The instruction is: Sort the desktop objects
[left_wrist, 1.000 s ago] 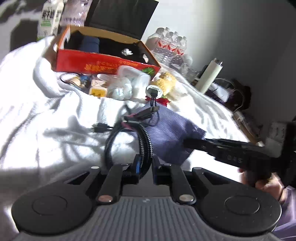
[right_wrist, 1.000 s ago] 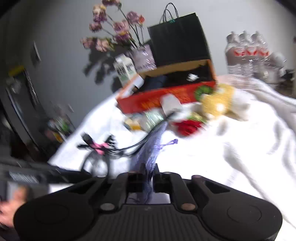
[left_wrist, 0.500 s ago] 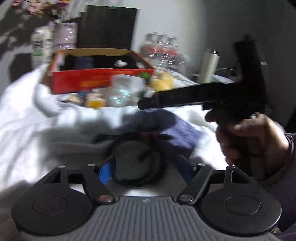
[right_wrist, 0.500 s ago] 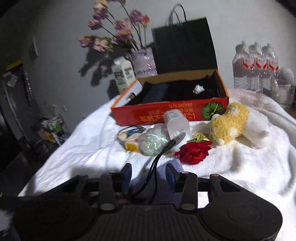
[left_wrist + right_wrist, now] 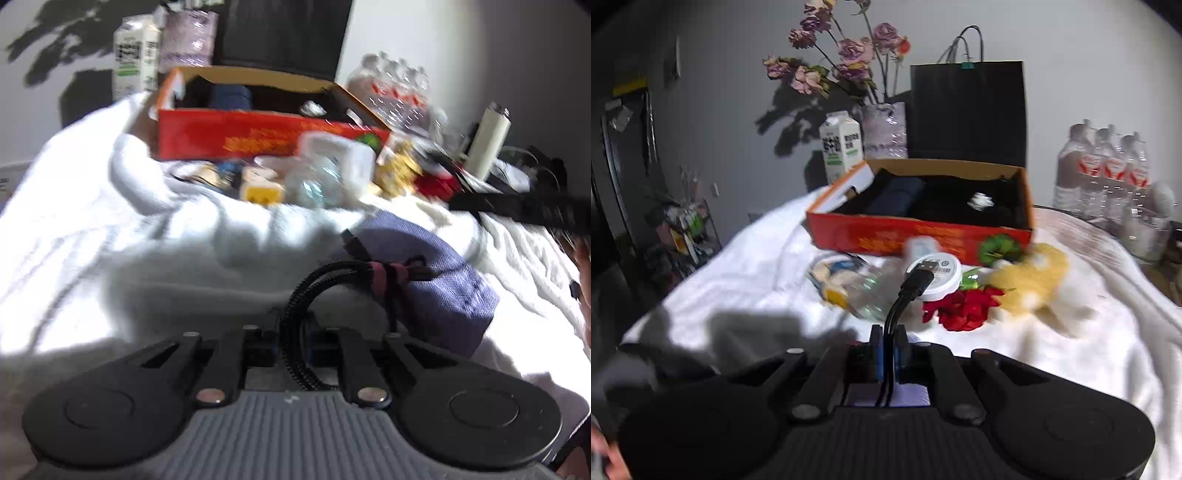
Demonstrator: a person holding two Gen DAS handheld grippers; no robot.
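Nearest us in the left wrist view, the left gripper (image 5: 291,350) has its fingers drawn in around a loop of the black braided cable (image 5: 295,321), though we cannot tell whether they truly pinch it. The cable's coil is bound by a pink strap (image 5: 384,277) and lies against the purple cloth pouch (image 5: 436,280), just beyond the fingertips. In the right wrist view, the right gripper (image 5: 888,350) is clenched on the cable's plug end, its USB plug (image 5: 919,277) standing up past the fingertips.

All this sits on a rumpled white blanket (image 5: 129,229) with hard sunlight across it. Farther on lies a cluster of small things: a white round lid (image 5: 934,275), a red fabric flower (image 5: 964,308) and a yellow plush toy (image 5: 1034,275). Behind them stands the red cardboard box (image 5: 919,236), open and holding dark items. Beyond it are a milk carton (image 5: 840,146), a vase of dried roses (image 5: 884,127), a black paper bag (image 5: 966,110) and packed water bottles (image 5: 1104,173) against a grey wall.

Half a second ago both grippers were spread wide over the cable; now each has closed about it, and the right gripper no longer crosses the middle of the left view, showing only at its right edge.
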